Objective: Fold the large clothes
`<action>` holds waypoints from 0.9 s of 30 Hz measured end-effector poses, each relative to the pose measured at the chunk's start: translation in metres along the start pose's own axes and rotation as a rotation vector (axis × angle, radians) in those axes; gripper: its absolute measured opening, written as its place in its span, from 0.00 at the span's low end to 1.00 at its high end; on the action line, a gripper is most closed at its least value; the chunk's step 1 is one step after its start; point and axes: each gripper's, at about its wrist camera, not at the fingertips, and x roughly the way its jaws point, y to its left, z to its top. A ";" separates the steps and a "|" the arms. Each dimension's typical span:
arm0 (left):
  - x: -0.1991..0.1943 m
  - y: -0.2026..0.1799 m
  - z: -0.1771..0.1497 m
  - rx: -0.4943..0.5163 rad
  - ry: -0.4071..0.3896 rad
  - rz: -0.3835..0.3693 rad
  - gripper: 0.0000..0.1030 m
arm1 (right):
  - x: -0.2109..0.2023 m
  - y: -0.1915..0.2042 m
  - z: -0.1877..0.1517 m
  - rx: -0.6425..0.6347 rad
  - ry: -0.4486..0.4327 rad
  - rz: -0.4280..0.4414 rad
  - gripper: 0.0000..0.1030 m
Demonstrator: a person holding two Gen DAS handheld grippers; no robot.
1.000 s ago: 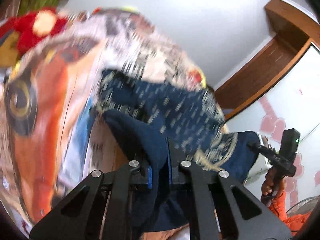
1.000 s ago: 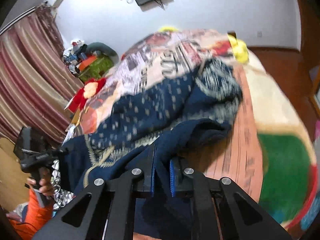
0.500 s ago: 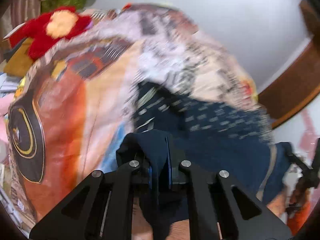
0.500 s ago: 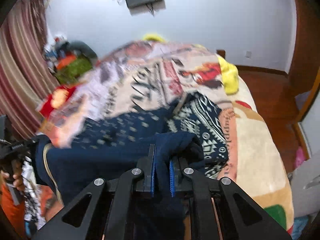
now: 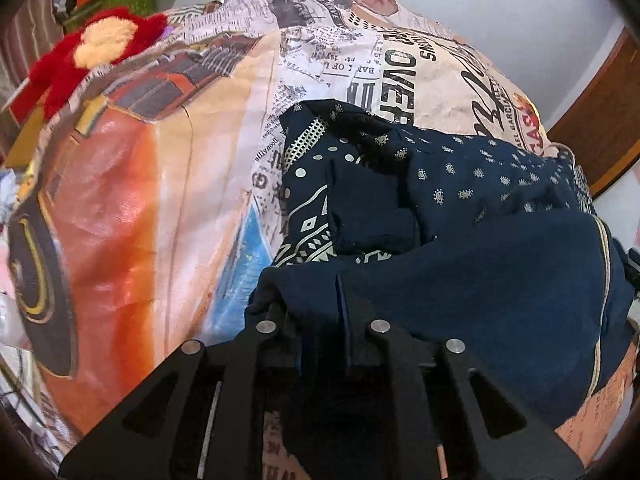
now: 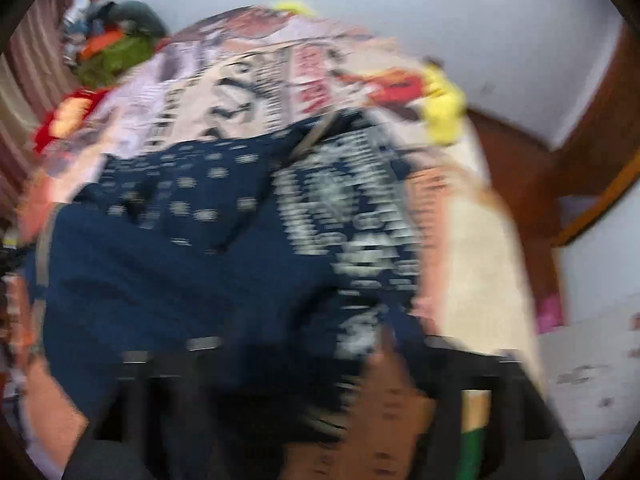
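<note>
A large navy garment point(image 5: 460, 248) with small cream motifs and patterned borders lies bunched on a bed covered by a printed bedspread point(image 5: 132, 208). My left gripper point(image 5: 320, 312) is shut on a fold of the navy garment near the bed's near edge; cloth drapes over the fingers. The right wrist view is heavily blurred: the garment point(image 6: 180, 272) fills its lower middle. My right gripper point(image 6: 320, 364) is low against the cloth, and its jaws cannot be made out.
A red and cream plush toy point(image 5: 88, 52) lies at the bed's far left. A yellow soft item point(image 6: 444, 108) sits at the bed's far right edge. Brown wooden trim point(image 5: 592, 120) and a pale wall stand behind.
Both grippers have come down toward the bed with the garment. The garment now lies on the bedspread instead of hanging. The right view has become blurred.
</note>
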 end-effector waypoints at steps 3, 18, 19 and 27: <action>-0.016 -0.001 0.002 0.020 -0.011 0.021 0.16 | -0.020 -0.011 -0.008 0.008 -0.046 0.007 0.86; -0.095 0.007 -0.035 0.039 -0.117 0.047 0.68 | -0.077 -0.012 -0.043 0.175 -0.058 0.328 0.86; -0.092 0.012 -0.040 0.008 -0.104 0.028 0.68 | -0.073 -0.011 -0.045 0.185 -0.044 0.341 0.86; -0.038 0.020 -0.070 -0.106 0.090 -0.135 0.68 | -0.044 -0.005 -0.056 0.249 0.051 0.432 0.58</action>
